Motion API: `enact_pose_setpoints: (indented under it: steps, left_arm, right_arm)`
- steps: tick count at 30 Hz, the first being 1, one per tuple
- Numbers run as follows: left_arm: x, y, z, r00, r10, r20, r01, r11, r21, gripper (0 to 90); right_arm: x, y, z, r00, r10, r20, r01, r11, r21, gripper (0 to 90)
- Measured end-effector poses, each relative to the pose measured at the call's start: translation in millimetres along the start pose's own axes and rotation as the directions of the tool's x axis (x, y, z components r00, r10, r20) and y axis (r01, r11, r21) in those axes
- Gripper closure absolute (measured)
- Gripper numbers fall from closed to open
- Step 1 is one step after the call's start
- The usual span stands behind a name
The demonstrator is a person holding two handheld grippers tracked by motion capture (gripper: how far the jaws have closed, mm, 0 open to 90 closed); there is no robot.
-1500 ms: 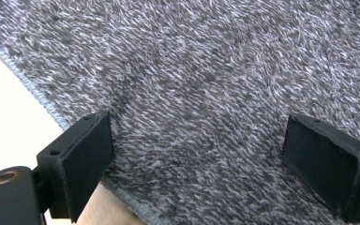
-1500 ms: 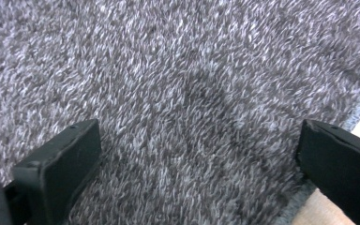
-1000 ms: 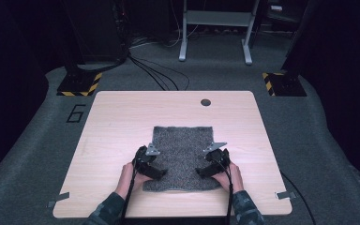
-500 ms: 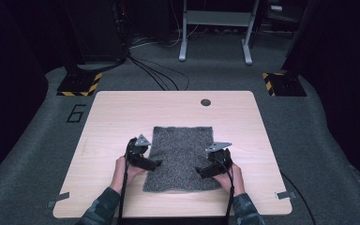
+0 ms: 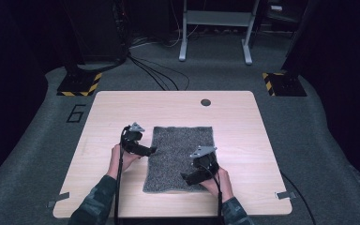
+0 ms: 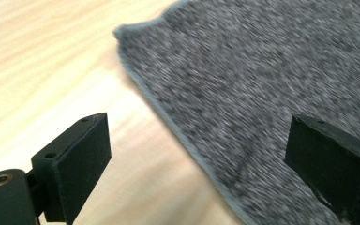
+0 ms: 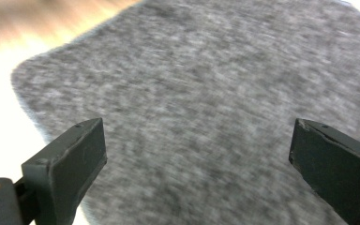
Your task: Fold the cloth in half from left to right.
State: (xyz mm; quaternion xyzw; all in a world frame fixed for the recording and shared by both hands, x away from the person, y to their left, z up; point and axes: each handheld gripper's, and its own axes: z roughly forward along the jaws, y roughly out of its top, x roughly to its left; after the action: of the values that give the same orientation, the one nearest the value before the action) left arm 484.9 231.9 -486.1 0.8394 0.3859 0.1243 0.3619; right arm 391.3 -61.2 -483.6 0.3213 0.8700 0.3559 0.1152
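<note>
A grey speckled cloth [image 5: 180, 157] lies flat on the wooden table [image 5: 122, 112], near its middle. My left gripper [image 5: 151, 150] hovers at the cloth's left edge, open, with that edge [image 6: 178, 131] running between its jaws. My right gripper [image 5: 183, 177] is over the cloth's near right part, also open, and the cloth [image 7: 206, 108] spreads below its jaws. Nothing is held by either gripper. A hand and a patterned sleeve [image 5: 96, 204] come in from the bottom edge behind each gripper.
A dark round hole [image 5: 206, 102] sits in the table near its far edge. Beyond the table stand a grey metal frame [image 5: 215, 28], black cables [image 5: 154, 75] on the floor and yellow-black striped bases [image 5: 79, 84] at both sides.
My left gripper has moved left off the cloth to its left edge. The right gripper has drifted slightly toward the near edge. The cloth lies narrower and flatter than before.
</note>
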Motion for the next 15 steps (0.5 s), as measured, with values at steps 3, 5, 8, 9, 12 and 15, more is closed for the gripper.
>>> enact_pose_setpoints:
  steps: [3,5,8,9,12,15]
  left_arm:
    - [6.1,5.0,3.8,1.0,-0.007,0.006,0.007,0.9999,0.012,7.8]
    - [7.9,6.5,5.4,0.9999,-0.009,0.004,0.009,0.9999,0.007,7.9]
    - [12.3,10.1,11.0,0.9999,-0.016,0.005,0.016,0.9997,0.018,8.6]
    - [14.1,11.8,12.6,0.9998,-0.018,0.004,0.018,0.9996,0.023,8.6]
    - [21.4,19.2,19.2,0.9997,-0.024,0.002,0.024,0.999,0.037,9.4]
    - [26.1,25.4,23.7,0.9996,-0.03,0.004,0.029,0.9989,0.036,11.1]
  right_arm:
    - [12.3,5.5,5.5,0.9992,-0.032,-0.024,0.032,0.999,0.005,4.1]
    - [14.9,6.6,6.9,0.9988,-0.037,-0.032,0.037,0.999,0.003,4.3]
    - [30.2,12.2,13.5,0.9974,-0.041,-0.06,0.042,0.999,0.012,4.5]
    - [30.2,12.2,13.5,0.9974,-0.041,-0.06,0.042,0.999,0.012,4.5]
    - [44.3,18.1,20.1,0.9946,-0.064,-0.082,0.065,0.998,0.008,5.3]
    - [57.3,22.4,25.9,0.9907,-0.092,-0.1,0.095,0.995,0.022,7.1]
